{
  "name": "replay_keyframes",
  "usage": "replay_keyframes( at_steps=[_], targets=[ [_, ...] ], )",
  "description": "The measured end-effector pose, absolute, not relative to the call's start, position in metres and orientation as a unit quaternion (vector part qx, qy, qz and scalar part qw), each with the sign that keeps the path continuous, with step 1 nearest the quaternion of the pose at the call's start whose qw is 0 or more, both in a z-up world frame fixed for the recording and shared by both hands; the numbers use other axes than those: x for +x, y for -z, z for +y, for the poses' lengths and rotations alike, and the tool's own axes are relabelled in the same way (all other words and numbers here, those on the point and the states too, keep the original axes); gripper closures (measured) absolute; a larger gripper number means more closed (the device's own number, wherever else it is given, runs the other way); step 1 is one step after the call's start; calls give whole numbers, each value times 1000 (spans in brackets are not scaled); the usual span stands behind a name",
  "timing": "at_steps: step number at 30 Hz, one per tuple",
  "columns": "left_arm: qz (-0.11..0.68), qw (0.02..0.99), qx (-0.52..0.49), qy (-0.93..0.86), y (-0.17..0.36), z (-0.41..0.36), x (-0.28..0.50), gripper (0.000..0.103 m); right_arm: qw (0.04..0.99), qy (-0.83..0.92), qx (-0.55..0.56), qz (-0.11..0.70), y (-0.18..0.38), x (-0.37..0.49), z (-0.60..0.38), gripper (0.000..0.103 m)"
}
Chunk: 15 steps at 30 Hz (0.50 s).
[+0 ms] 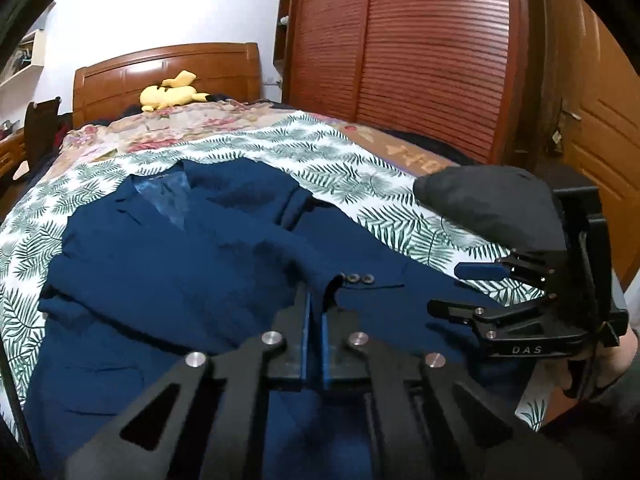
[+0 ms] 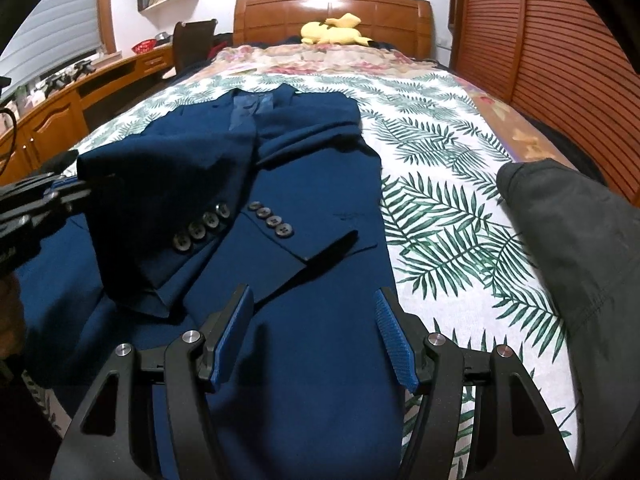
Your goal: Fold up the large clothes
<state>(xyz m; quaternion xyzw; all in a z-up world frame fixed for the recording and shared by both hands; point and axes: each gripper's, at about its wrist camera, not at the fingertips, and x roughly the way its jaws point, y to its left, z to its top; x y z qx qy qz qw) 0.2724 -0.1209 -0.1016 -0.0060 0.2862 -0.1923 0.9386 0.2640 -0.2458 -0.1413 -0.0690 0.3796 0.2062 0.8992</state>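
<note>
The navy suit jacket (image 2: 304,184) lies spread along the bed, on the white sheet with green fern leaves (image 2: 452,216), its collar toward the headboard and its lighter blue lining showing at the neck; one sleeve (image 2: 280,236) is laid across the front, its cuff with a row of four grey buttons resting flat on the body of the coat; the other sleeve (image 2: 160,216), also with four buttons at the cuff, is lifted off the coat and hangs in a fold, its cloth running into the tips of the left gripper (image 2: 70,186). From its own camera the left gripper (image 1: 316,308) has its blue pads drawn close together with only a narrow slit between them, and the sleeve edge sits right at their tips; so it is pinching the sleeve. The right gripper (image 2: 314,312) hovers low over the lower part of the coat with its ribbed blue pads spread well apart and nothing between them; seen from the left, it (image 1: 456,288) points across the coat's edge. A dark grey garment (image 2: 572,248) lies on the sheet beside the coat, apart from it; farther up, a flowered coverlet (image 2: 320,58), a yellow plush toy (image 2: 334,30), the wooden headboard (image 2: 272,16); a slatted wardrobe (image 1: 420,60) stands alongside.
</note>
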Motion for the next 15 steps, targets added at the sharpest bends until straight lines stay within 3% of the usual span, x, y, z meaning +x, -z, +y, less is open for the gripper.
replay_keyframes(
  at_steps=[8, 15],
  targets=[
    [238, 960, 0, 149, 69, -69, 240, 103, 901, -225, -70, 363, 127, 261, -233, 39],
    [235, 969, 10, 81, 71, -14, 241, 103, 902, -227, -77, 358, 125, 261, -223, 39]
  ],
)
